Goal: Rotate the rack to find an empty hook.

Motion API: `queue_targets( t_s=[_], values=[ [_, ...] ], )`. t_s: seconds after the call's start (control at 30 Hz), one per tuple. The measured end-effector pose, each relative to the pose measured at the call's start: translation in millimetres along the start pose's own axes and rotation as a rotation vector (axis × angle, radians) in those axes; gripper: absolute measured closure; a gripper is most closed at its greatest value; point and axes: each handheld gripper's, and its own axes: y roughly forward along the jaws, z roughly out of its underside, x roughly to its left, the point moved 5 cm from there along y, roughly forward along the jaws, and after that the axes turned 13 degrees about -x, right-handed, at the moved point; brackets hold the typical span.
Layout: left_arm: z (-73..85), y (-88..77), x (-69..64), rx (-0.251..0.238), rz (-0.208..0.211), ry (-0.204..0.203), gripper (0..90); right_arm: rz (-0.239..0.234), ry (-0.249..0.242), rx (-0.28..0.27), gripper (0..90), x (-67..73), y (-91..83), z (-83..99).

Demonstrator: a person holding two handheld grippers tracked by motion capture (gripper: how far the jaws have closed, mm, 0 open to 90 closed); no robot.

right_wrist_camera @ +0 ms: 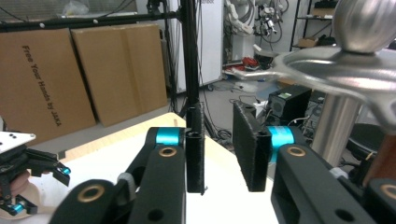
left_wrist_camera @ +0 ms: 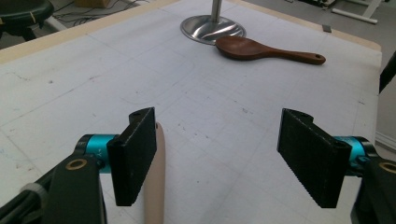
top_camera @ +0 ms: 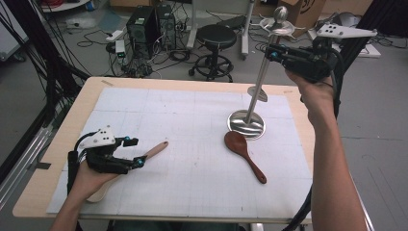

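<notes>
**Right claw released beside the rack, left claw wide over the pale spoon**

Your right gripper point(top_camera: 275, 52) sits high beside the steel rack point(top_camera: 260, 82), its jaws slightly parted with nothing between them. Your left gripper point(top_camera: 135, 151) rests low on the mat point(top_camera: 192, 144), jaws spread wide, the light wooden spoon point(left_wrist_camera: 154, 182) lying just beside one pad, ungripped. The dark wooden spoon point(top_camera: 244, 155) lies beside the rack's base.
</notes>
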Motion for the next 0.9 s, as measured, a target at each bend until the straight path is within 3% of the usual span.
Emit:
queue_targets(
  t_s=[0.63,0.9],
  values=[
    [0.5,-1.2,2.2,0.006,-0.011,0.006,29.3,-0.092,0.017,0.032,50.1,33.5,-2.8,45.8],
    [1.8,-3.9,5.5,0.012,-0.029,0.009,29.4,-0.122,0.025,0.072,43.7,44.4,-1.2,73.3]
  ],
)
